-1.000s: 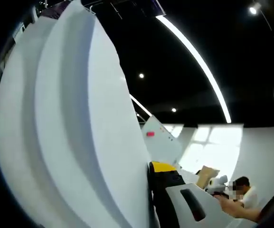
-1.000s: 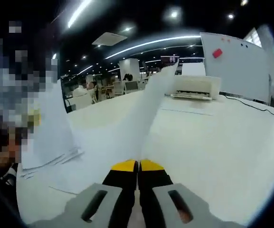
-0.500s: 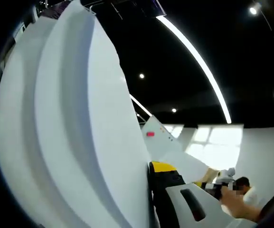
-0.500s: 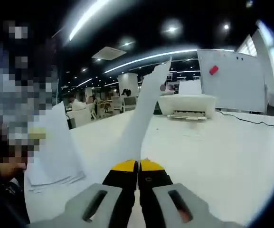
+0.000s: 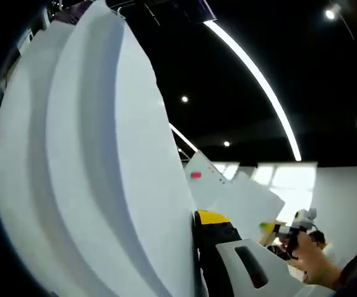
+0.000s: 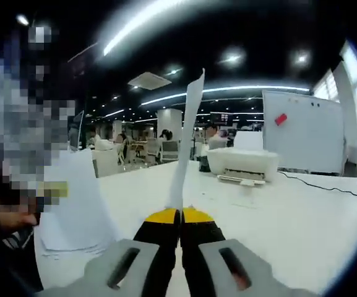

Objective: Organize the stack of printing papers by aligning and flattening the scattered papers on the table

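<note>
1. Your right gripper [image 6: 180, 215] had its yellow-tipped jaws pinched together on a single white paper sheet [image 6: 187, 133], which stood on edge above the wide white table [image 6: 289, 223].
2. Your left gripper [image 5: 198, 218] clamped a curved stack of white printing papers [image 5: 85, 173].
3. A white printer [image 6: 240, 164], a whiteboard [image 6: 302, 133] and long ceiling lights [image 5: 258, 80] lay beyond.
</note>
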The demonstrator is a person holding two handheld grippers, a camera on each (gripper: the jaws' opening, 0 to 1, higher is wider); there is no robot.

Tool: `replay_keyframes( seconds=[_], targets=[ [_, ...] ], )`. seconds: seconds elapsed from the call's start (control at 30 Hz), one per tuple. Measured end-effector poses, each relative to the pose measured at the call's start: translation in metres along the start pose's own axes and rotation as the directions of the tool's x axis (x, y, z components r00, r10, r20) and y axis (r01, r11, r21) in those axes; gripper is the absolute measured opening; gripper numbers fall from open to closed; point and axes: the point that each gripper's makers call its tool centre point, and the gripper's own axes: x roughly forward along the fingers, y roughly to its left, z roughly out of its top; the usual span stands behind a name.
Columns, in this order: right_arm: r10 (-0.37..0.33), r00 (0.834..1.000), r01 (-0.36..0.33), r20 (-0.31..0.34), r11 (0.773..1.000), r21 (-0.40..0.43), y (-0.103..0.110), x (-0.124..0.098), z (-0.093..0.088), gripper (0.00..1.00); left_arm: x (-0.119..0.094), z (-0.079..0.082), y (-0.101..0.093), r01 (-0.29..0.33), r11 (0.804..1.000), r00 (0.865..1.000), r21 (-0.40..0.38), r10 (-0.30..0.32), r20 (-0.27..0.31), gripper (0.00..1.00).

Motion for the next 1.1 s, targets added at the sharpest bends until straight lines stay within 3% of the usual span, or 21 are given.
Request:
replay_keyframes(
  seconds=[0.43,0.77,1.1],
  targets=[
    [0.027,0.996,-0.021,0.084,0.997,-0.070,0.019,-0.020,0.047,0.00,0.000,-0.001,0.000,0.000,1.000,1.000,0.001,0.000,-0.006,0.08],
    [0.089,0.985,-0.080,0.146,0.995,-0.067,0.040,-0.035,0.077,0.00,0.000,-0.001,0.000,0.000,1.000,1.000,0.001,0.001,-0.006,0.08],
    [0.179,0.967,-0.177,0.181,0.984,-0.023,0.059,-0.049,0.096,0.00,0.000,-0.001,-0.001,0.001,1.000,1.000,0.000,-0.001,-0.005,0.08]
  ],
)
